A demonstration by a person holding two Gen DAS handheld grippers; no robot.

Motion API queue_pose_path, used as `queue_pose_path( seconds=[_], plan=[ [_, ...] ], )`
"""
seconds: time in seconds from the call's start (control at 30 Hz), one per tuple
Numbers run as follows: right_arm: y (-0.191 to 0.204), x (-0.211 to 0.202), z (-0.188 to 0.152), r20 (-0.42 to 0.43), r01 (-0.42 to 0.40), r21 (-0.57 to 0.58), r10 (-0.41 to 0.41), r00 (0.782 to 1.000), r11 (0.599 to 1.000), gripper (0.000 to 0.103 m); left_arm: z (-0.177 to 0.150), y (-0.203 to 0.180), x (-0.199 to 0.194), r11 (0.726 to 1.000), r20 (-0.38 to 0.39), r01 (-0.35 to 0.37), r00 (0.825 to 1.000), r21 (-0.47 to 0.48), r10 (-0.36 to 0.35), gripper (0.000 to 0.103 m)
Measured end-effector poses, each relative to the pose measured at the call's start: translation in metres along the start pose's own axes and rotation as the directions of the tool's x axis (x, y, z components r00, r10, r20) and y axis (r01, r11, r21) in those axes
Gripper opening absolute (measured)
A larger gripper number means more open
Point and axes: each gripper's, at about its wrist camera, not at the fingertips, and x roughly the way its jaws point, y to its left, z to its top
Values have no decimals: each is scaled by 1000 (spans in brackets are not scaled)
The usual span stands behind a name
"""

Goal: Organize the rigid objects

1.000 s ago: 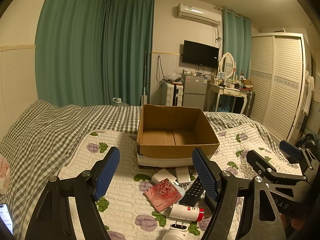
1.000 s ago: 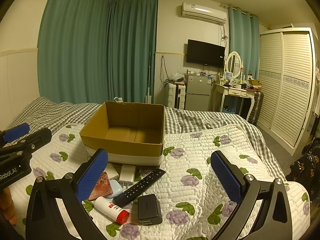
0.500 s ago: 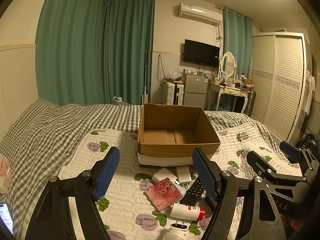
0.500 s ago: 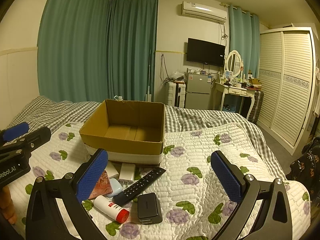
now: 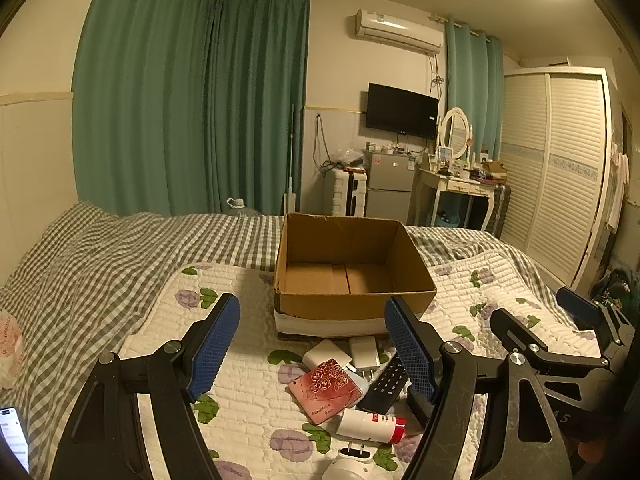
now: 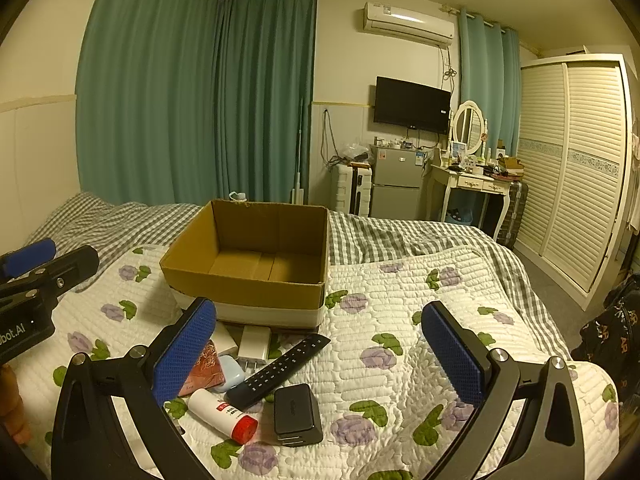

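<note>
Both tongs spread wide, nothing between the pads, both above the quilt (image 6: 400, 364) and touching nothing.

Left gripper (image 5: 312, 344): the pile lies just ahead and below, mostly toward its right pad. Right gripper (image 6: 320, 356): same pile sits low between the pads, biased to its left pad, which hides part of the pink item.

Cardboard box (image 5: 352, 276) is open-topped, on the bed past the pile, with no contents visible. Pile sits right at its near wall.

Pile contents:
- Remote (image 6: 280, 368): flat, buttons up, long axis diagonal. In the right view, far end points up-right toward the box's near right corner, near end down-left by the bottle.
- White bottle with red cap (image 6: 222, 412): on its side, just beside the remote's near end. In the right view, cap points down-right toward camera; in the left view (image 5: 370, 426) cap points right.
- Black case (image 6: 298, 414): flat, just right of the bottle, long axis roughly toward the camera.
- Pink card (image 5: 326, 390): flat, tilted diagonally, left of the remote.
- White charger (image 6: 254, 340): against the box wall, prongs toward camera.
- Pale blue case (image 6: 232, 372): between card and remote, partly covered.
- White plug (image 5: 352, 460): bottom edge of the left view, prongs up, cropped.
</note>
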Motion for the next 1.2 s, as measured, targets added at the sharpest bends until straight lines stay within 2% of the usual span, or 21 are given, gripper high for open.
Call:
queue_pose_path(
  seconds=[0.3, 0.37, 0.47, 0.53, 0.63, 0.9, 0.93, 1.0, 1.03, 1.13, 1.2],
  plan=[
    [-10, -17, 7, 3, -37, -9, 37, 999, 999, 103, 0, -9, -18, 1000, 0, -25, 1000, 15, 25, 78],
    [-10, -14, 4, -38, -61, -31, 60, 997, 998, 103, -8, -11, -15, 999, -31, -19, 999, 27, 20, 78],
    [-12, -8, -7, -95, -83, -50, 78, 992, 995, 103, -32, -15, 0, 998, -131, -22, 991, 54, 29, 78],
    [-13, 0, -18, -131, -85, -60, 76, 988, 995, 103, -54, -18, 18, 997, -229, -27, 973, 69, 42, 78],
    [-16, 12, -33, -175, -81, -68, 68, 982, 994, 103, -78, -24, 33, 997, -319, -1, 947, 76, 25, 77],
    [-19, 43, -58, -269, -94, -75, 70, 960, 993, 103, -121, -37, 59, 992, -480, 31, 877, 122, 32, 75],
    [-19, 45, -60, -276, -95, -76, 70, 959, 993, 103, -125, -37, 64, 991, -506, 37, 862, 125, 32, 75],
    [-18, 49, -63, -291, -97, -78, 70, 954, 992, 103, -133, -39, 69, 990, -535, 37, 844, 135, 41, 64],
    [-18, 51, -64, -300, -98, -79, 70, 951, 992, 103, -135, -40, 70, 990, -545, 55, 838, 132, 27, 51],
    [-16, 56, -66, -322, -100, -83, 68, 944, 991, 103, -134, -43, 67, 988, -545, 69, 838, 141, 19, 48],
    [-15, 59, -66, -335, -105, -88, 70, 940, 991, 103, -128, -41, 63, 989, -531, 70, 847, 130, 9, 48]
  ],
)
